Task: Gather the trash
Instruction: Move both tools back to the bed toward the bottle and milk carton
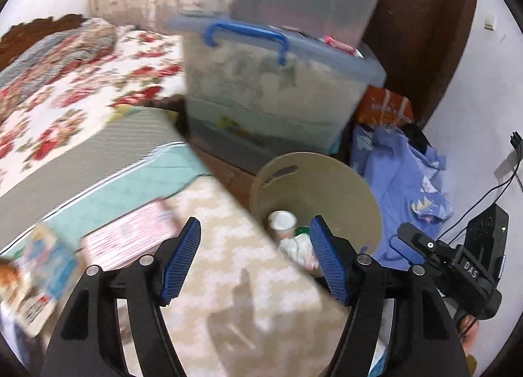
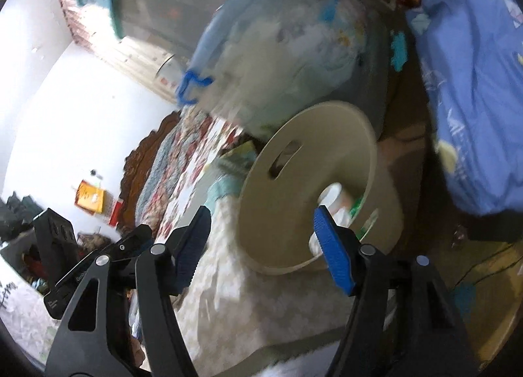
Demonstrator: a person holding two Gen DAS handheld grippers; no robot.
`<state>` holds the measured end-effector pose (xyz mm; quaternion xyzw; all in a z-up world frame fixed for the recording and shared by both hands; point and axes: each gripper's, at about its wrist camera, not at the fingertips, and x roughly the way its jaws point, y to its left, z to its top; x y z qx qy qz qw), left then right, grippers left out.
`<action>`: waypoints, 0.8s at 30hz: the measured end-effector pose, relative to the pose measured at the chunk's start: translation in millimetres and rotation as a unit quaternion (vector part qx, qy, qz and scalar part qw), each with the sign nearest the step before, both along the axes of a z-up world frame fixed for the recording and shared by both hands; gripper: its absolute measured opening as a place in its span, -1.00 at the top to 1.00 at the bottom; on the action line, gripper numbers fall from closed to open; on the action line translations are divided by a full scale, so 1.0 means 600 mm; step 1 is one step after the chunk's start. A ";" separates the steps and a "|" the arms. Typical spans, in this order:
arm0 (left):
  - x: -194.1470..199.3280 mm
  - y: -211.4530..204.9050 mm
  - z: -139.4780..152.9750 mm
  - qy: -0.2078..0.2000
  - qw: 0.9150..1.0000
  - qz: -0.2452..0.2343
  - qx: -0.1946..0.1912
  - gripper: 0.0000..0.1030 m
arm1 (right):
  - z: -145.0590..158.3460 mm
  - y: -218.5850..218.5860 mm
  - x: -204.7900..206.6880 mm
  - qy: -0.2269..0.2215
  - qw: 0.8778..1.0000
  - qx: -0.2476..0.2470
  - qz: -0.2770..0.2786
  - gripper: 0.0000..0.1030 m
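A beige round trash bin [image 1: 346,187] stands on the floor beside the bed, and shows tilted in the right wrist view [image 2: 281,200]. Inside it lie a white cup [image 1: 281,220], crumpled paper [image 1: 299,246] and something green. My left gripper [image 1: 255,259] is open and empty, above the bed's corner next to the bin. My right gripper [image 2: 261,246] is open and empty, just in front of the bin's rim; it also shows at the right of the left wrist view [image 1: 425,252]. A pink printed packet [image 1: 130,236] and a colourful wrapper [image 1: 36,272] lie on the bed.
A clear storage box with a blue handle [image 1: 278,82] stands behind the bin, another box stacked on it. Blue cloth [image 1: 402,180] and an orange bag [image 1: 385,105] lie on the floor to the right. A floral quilt [image 1: 81,76] covers the bed.
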<state>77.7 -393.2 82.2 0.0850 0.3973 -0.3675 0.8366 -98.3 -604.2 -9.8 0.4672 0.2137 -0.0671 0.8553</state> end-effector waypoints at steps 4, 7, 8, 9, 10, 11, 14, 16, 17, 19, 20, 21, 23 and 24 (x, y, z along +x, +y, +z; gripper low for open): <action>-0.014 0.103 0.014 -0.019 0.999 0.036 0.004 -0.28 | 0.016 0.066 0.007 -0.005 0.999 -0.003 0.051 -0.29; -0.022 0.191 0.024 -0.027 0.997 0.070 0.003 -0.31 | 0.032 0.123 0.021 -0.002 0.995 -0.013 0.098 -0.25; -0.023 0.225 0.027 -0.028 0.996 0.081 0.000 -0.31 | 0.038 0.144 0.026 -0.001 0.993 -0.017 0.114 -0.23; -0.023 0.262 0.032 -0.027 0.995 0.095 -0.004 -0.31 | 0.042 0.159 0.032 0.000 0.992 -0.018 0.126 -0.20; -0.023 0.287 0.034 -0.026 0.994 0.105 -0.008 -0.31 | 0.046 0.176 0.038 0.000 0.990 -0.017 0.140 -0.17; -0.022 0.323 0.039 -0.026 0.992 0.120 -0.014 -0.31 | 0.049 0.195 0.045 -0.001 0.988 -0.014 0.155 -0.15; -0.020 0.418 0.052 -0.031 0.985 0.165 -0.029 -0.31 | 0.053 0.245 0.066 0.002 0.982 -0.009 0.191 -0.02; -0.019 0.480 0.058 -0.032 0.980 0.194 -0.039 -0.31 | 0.052 0.284 0.084 0.012 0.976 -0.011 0.215 0.07; -0.018 0.504 0.060 -0.033 0.977 0.204 -0.042 -0.31 | 0.051 0.301 0.089 0.016 0.974 -0.012 0.225 0.08; -0.020 0.554 0.063 -0.038 0.972 0.227 -0.046 -0.31 | 0.049 0.334 0.103 0.024 0.969 -0.014 0.245 0.10; -0.023 0.581 0.063 -0.039 0.969 0.239 -0.049 -0.31 | 0.049 0.353 0.111 0.029 0.966 -0.017 0.257 0.11; -0.025 0.604 0.062 -0.039 0.967 0.247 -0.051 -0.31 | 0.048 0.372 0.120 0.035 0.962 -0.023 0.269 0.13; -0.032 0.657 0.057 -0.037 0.962 0.267 -0.055 -0.31 | 0.047 0.405 0.136 0.045 0.957 -0.032 0.286 0.14; -0.036 0.683 0.054 -0.041 0.958 0.279 -0.051 -0.31 | 0.045 0.416 0.145 0.051 0.954 -0.036 0.293 0.15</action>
